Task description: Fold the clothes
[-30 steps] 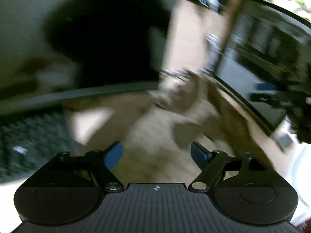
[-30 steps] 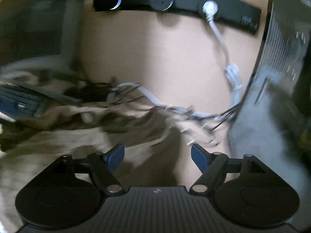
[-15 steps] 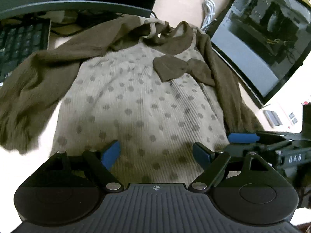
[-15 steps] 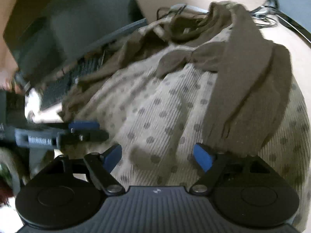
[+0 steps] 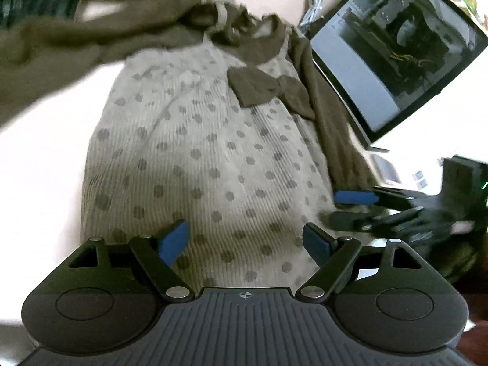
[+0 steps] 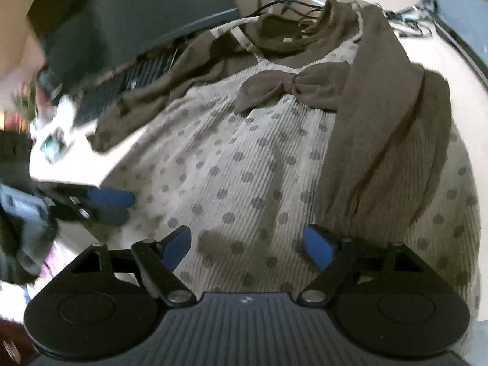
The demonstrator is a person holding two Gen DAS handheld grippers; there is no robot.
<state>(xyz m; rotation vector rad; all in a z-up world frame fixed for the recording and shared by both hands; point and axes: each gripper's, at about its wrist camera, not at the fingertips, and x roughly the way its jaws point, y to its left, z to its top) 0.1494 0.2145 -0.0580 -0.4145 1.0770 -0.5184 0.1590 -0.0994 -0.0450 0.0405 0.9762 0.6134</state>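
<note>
A beige polka-dot dress (image 5: pixel 213 158) with a brown bow (image 5: pixel 259 87) and brown sleeves lies flat on the light desk (image 5: pixel 42 167). My left gripper (image 5: pixel 245 241) hovers open over the lower part of the dress, nothing between its blue pads. My right gripper (image 6: pixel 247 244) is also open, low over the same cloth beside the right brown sleeve (image 6: pixel 381 128), which lies folded over the dress. Each gripper shows in the other's view: the right gripper (image 5: pixel 350 209) at the dress's right edge, the left gripper (image 6: pixel 109 206) at its left edge.
A tilted monitor (image 5: pixel 390 61) stands close along the dress's right side. A dark keyboard (image 6: pixel 122 88) and a dark monitor base (image 6: pixel 137 15) sit by the left sleeve. Cables (image 6: pixel 283 0) lie behind the collar. Small items (image 6: pixel 55 143) rest at the desk's left.
From blurred views of the desk's back, both cameras swung down onto the dress. Since half a second ago both grippers have come lower and closer to the cloth, still open.
</note>
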